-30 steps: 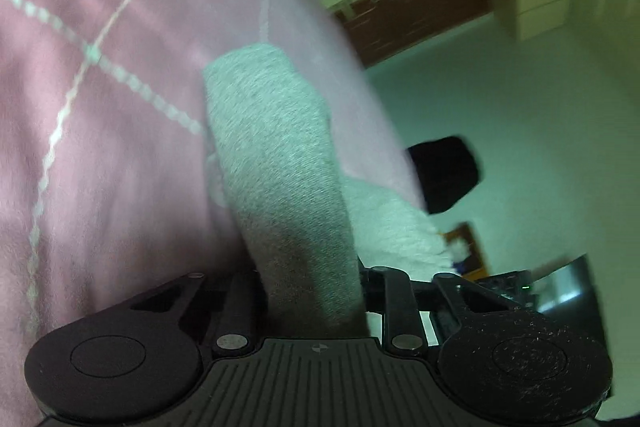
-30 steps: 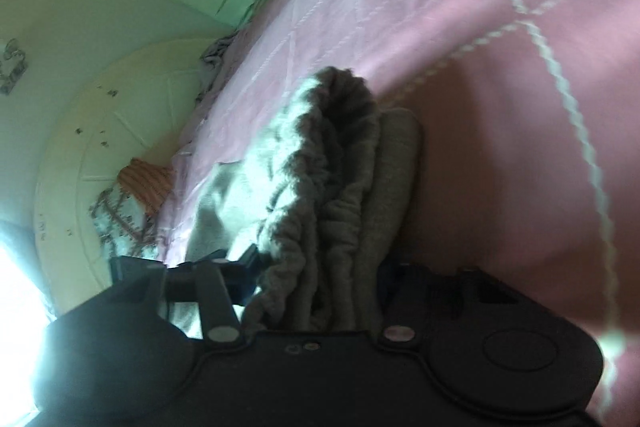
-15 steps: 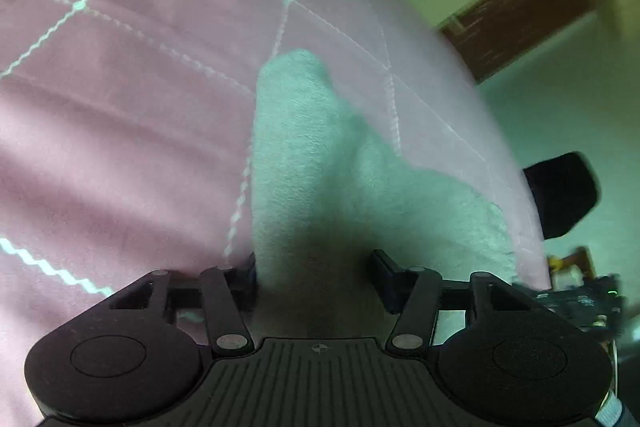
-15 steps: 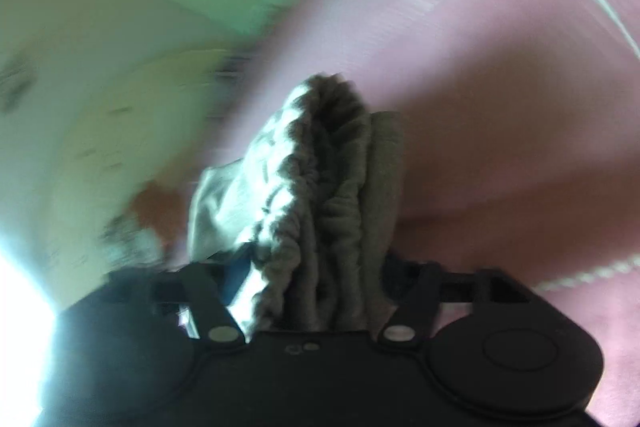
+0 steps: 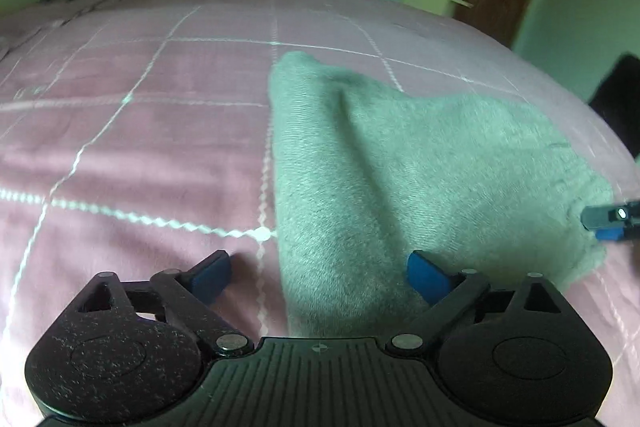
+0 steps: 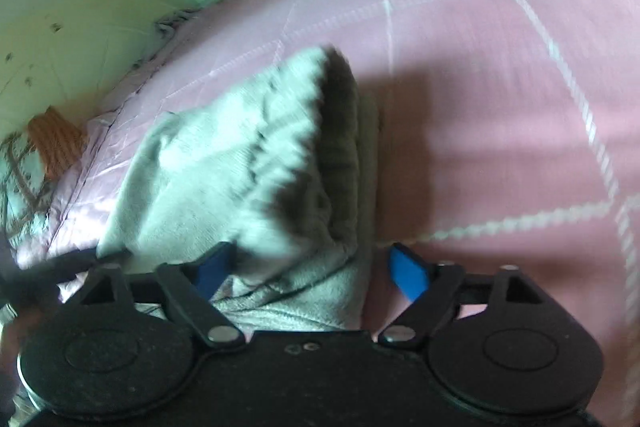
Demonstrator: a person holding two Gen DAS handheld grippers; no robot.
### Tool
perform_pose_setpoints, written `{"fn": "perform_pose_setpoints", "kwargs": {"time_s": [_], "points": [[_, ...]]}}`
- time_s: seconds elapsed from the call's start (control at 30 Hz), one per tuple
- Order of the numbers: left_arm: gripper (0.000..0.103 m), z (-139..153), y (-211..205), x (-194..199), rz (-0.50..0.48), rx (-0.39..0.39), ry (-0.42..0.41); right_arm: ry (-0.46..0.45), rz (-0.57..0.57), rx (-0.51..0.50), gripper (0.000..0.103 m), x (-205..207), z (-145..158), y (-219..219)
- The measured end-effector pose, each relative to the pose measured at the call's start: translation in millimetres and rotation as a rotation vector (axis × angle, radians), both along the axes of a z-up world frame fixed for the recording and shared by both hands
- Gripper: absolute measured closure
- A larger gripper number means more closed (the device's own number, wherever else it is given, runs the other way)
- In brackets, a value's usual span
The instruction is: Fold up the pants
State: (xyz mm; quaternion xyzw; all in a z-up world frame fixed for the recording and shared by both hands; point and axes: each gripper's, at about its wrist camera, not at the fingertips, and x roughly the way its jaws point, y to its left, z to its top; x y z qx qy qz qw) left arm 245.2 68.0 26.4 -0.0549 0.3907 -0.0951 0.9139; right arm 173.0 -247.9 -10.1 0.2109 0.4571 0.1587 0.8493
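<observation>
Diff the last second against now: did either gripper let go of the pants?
Both let go. The left gripper and right gripper, each clamped on the grey pants a second ago, now have jaws spread wide, and the cloth lies folded on the pink bedspread instead of hanging bunched between the fingers. Both cameras swung toward a level view. Unchanged: the same pants on the same bed.

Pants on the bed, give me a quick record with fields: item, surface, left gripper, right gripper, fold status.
item: grey pants
surface: pink bedspread, white grid lines
left gripper: open, fingers apart, pants between
right gripper: open, over bunched waistband
fold status: pants lying on the bedspread, released
</observation>
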Motion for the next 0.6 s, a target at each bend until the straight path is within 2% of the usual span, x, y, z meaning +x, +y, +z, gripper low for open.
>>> {"fn": "perform_pose_setpoints", "kwargs": {"time_s": [0.1, 0.13, 0.23, 0.4, 0.5, 0.6], "points": [[0.007, 17, 3, -20, 0.046, 0.042, -0.013, -0.056, -0.004, -0.062, 0.017, -18, 23, 2], [0.001, 24, 0, -29, 0.048, 0.056, -0.027, -0.09, -0.001, -0.085, 0.017, -29, 32, 3], [0.0, 46, -8, -80, 0.032, 0.035, -0.075, -0.158, -0.014, -0.102, 0.015, -71, 60, 0], [0.0, 69, -23, -160, 0.02, 0.086, -0.124, -0.273, -0.002, -0.215, 0.013, -150, 86, 18], [0.0, 90, -25, -211, 0.015, 0.082, -0.154, -0.256, -0.015, -0.282, 0.007, -177, 99, 43], [0.0, 104, -34, -252, -0.012, 0.094, -0.205, -0.278, -0.049, -0.299, 0.006, -214, 116, 56]]}}
